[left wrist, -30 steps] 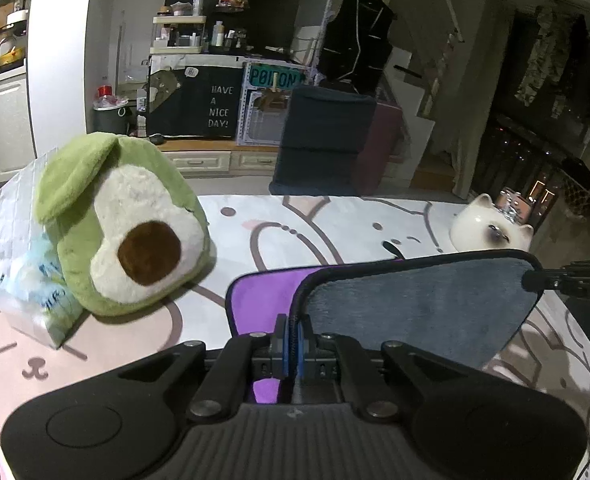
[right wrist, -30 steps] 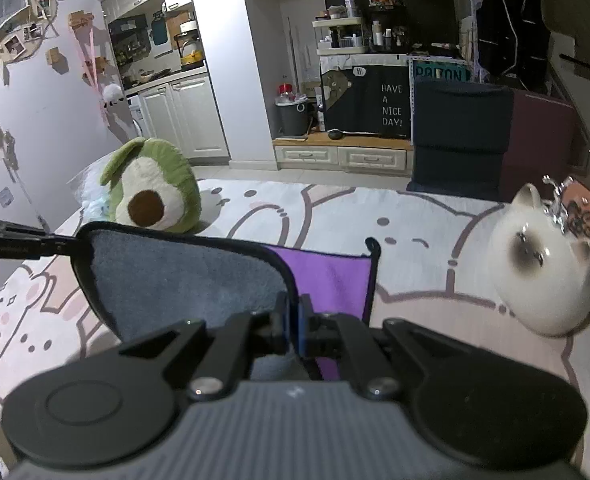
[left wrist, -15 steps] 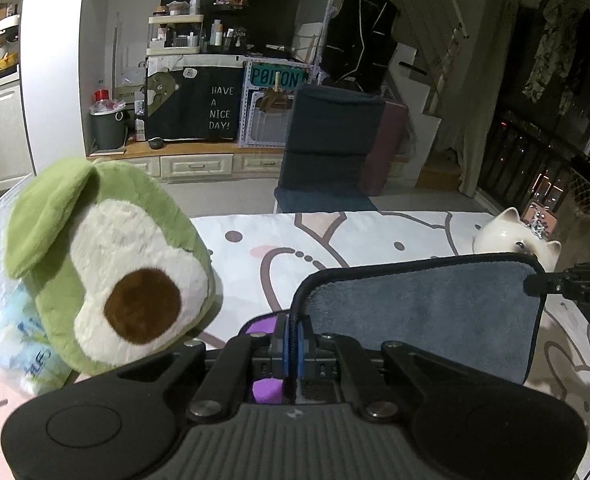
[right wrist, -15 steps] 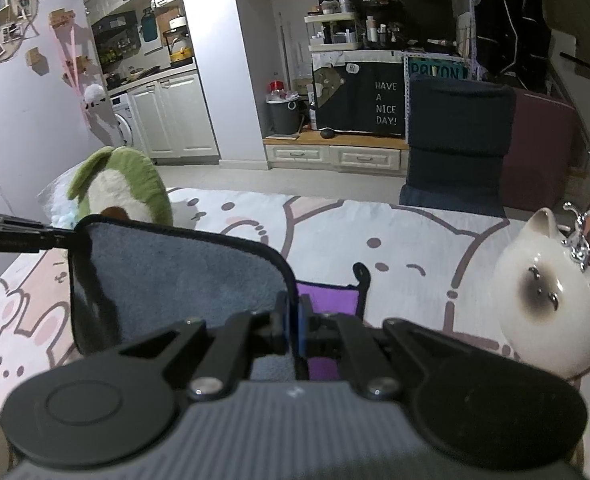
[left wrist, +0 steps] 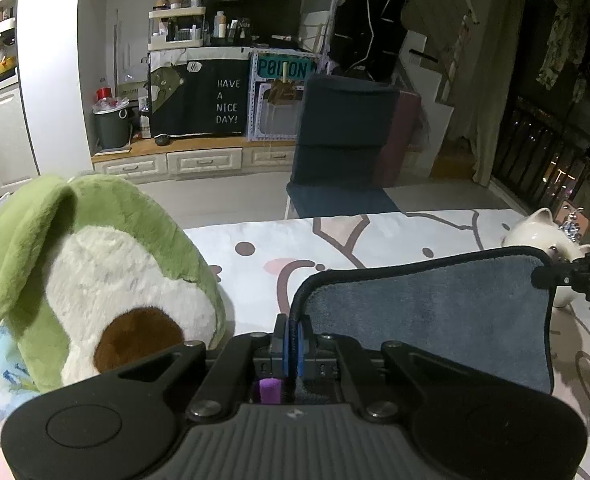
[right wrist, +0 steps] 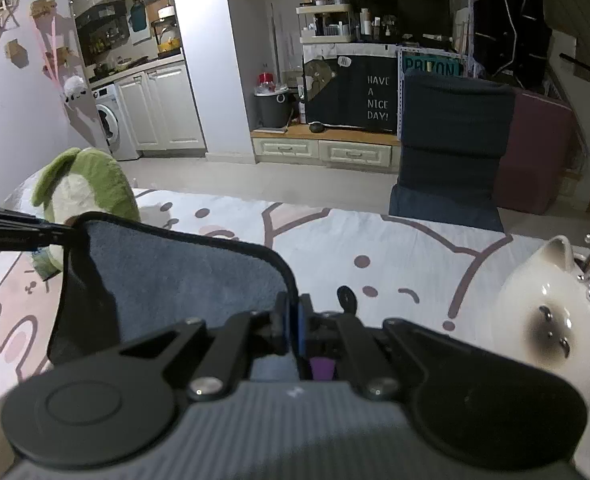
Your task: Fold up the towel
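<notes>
A: Since a second ago the towel (left wrist: 427, 316) has been carried forward and up. The purple face that showed past its edge is now nearly gone, only a sliver under each gripper. The avocado plush (left wrist: 95, 280) looms larger in the left view.

B: Where's the towel now?

A: Held in the air over the printed sheet (left wrist: 375, 240), stretched between both grippers, grey side toward the cameras. It hangs between the plush on the left and the cat jar (right wrist: 551, 320) on the right, touching neither as far as I can see.

B: Grip state?

A: Left gripper (left wrist: 291, 340) is closed tight on the dark piped edge at one top corner. Right gripper (right wrist: 293, 328) is the same on the other corner. The blue pads are pressed together with only the hem between them.

B: How will it handle?

A: My guess is light, soft and limp. The top edge bows between the grips and the body drapes. Plush pile, so not slippery. The piped hem is the stiffest part, so corners on the hem are the right hold.

B: Risks?

A: Slack in the middle could land wrinkled. Keep the span taut. The cat jar looks ceramic and fragile and sits near the right corner, so keep the right side clear of it.
</notes>
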